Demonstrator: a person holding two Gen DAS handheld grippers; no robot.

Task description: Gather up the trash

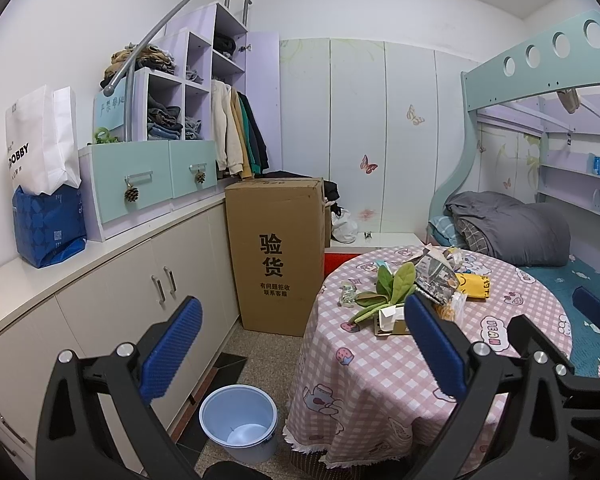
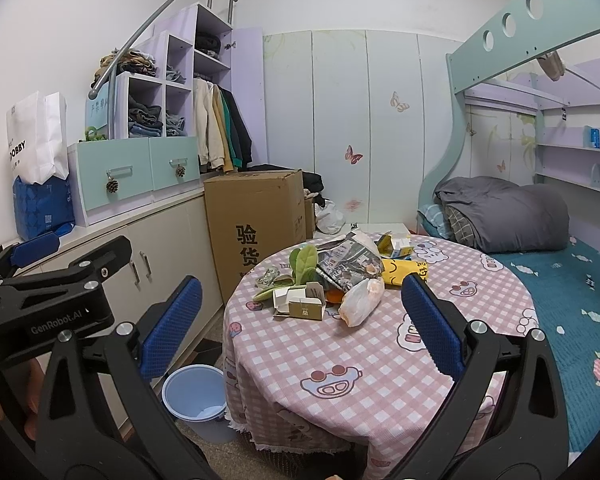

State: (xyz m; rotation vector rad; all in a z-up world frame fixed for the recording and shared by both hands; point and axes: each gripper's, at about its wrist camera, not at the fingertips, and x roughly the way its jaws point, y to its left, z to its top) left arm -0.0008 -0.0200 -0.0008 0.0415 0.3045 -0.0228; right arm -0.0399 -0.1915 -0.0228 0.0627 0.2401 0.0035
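Note:
A round table with a pink checked cloth (image 2: 340, 360) holds a heap of trash: small open cardboard boxes (image 2: 300, 304), a crumpled clear plastic bag (image 2: 360, 300), a silvery printed wrapper (image 2: 340, 264), a yellow packet (image 2: 400, 270) and a green leaf-shaped toy (image 2: 304, 264). The heap also shows in the left wrist view (image 1: 412, 292). A light blue bin (image 1: 239, 420) stands on the floor left of the table, also in the right wrist view (image 2: 194, 396). My left gripper (image 1: 304, 348) is open and empty, above the bin and the table's left edge. My right gripper (image 2: 300, 328) is open and empty, short of the heap.
A tall cardboard box (image 1: 276, 252) stands behind the bin against a low white cabinet (image 1: 140, 280). The cabinet top carries drawers, shelves of clothes and paper bags (image 1: 44, 168). A bunk bed (image 2: 560, 280) with a grey quilt lies right of the table.

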